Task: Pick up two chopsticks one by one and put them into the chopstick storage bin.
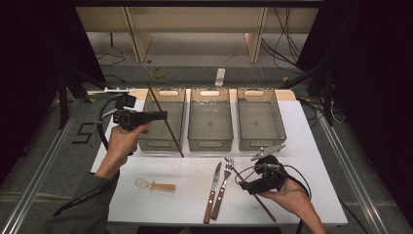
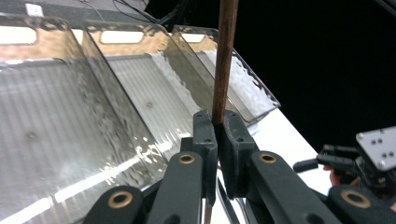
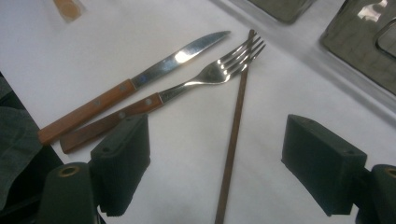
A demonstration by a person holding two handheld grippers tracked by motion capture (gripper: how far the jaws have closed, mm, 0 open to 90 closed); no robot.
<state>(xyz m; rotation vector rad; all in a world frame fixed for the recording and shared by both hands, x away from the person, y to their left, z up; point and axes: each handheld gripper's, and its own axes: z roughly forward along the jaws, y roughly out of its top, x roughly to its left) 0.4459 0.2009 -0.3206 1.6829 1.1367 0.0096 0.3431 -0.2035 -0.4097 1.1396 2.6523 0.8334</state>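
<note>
Fingers of left gripper [image 2: 217, 140] clamped on a dark wooden chopstick [image 2: 224, 60], stick upright between them, raised over the leftmost clear bin [image 1: 163, 119]. Fingers of right gripper [image 3: 217, 168] spread wide, nothing gripped; second chopstick [image 3: 235, 130] flat on the white bench [image 1: 185, 180] between them, fork [image 3: 205, 77] and knife [image 3: 154, 70] just beyond, to their left.
</note>
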